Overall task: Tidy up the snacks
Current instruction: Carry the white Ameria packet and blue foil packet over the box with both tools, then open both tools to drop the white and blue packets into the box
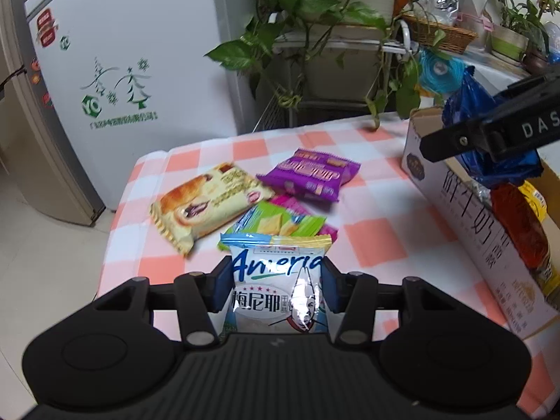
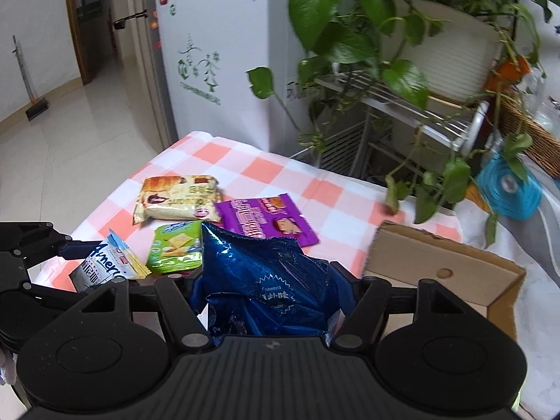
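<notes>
Gripping only crinkly film, the left gripper [image 1: 276, 280] is clenched on the white packet [image 1: 278, 290], the right gripper [image 2: 269, 301] on the blue bag [image 2: 266, 280]. Either could be slipped loose before the cardboard box [image 2: 437, 262] is reached, judging by the glossy wrappers.

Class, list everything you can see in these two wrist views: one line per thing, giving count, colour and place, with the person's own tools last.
White-and-blue snack packet: one, held upright above the table's near edge.
Dark blue seaweed snack bag: one, held over the box.
Cream pastry packet: one, lying on the table, left.
Purple biscuit packet: one, lying mid-table.
Green cracker packet: one, lying on a pink packet.
Open cardboard box: one, white-printed, table's right, red and yellow packets inside.
Checked tablecloth: one, pink-white.
White fridge: one, behind the table.
Potted plant: green, on a rack behind.
Left gripper: black, shut on the white-and-blue packet.
Right gripper: black, shut on the seaweed bag.
</notes>
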Motion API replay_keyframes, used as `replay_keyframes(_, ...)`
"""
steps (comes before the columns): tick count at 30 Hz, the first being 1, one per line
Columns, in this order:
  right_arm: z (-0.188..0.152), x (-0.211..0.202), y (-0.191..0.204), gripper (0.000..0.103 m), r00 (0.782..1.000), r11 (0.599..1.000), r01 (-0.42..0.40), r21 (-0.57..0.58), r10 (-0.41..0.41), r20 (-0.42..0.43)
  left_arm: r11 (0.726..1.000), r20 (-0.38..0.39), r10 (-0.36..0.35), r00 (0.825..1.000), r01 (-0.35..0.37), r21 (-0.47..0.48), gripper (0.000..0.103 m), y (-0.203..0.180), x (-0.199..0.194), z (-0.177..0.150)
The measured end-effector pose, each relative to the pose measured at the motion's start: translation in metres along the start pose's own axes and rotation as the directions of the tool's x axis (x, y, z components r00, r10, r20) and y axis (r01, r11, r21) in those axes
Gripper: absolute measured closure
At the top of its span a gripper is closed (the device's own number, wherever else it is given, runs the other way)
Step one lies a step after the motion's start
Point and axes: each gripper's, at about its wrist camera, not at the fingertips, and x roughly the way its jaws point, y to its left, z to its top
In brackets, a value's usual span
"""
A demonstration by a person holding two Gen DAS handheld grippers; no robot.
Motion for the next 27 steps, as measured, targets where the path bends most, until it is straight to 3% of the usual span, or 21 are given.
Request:
replay_keyframes(12, -0.003, -0.023, -0.056, 0.029, 0.997, 0.990, 0.050, 0.132, -0.058, 0.057, 0.995, 0.050, -0.096, 0.994, 0.095, 0.025, 0.053, -0.052, 0.001, 0.037)
replay_keyframes(27, -0.012, -0.034, -0.108, 0.029, 0.990, 0.945, 0.079, 0.317, -0.111, 0.083, 0.970, 0.087, -0.234, 0.968, 0.226, 0.090, 0.053, -0.132, -0.004, 0.073)
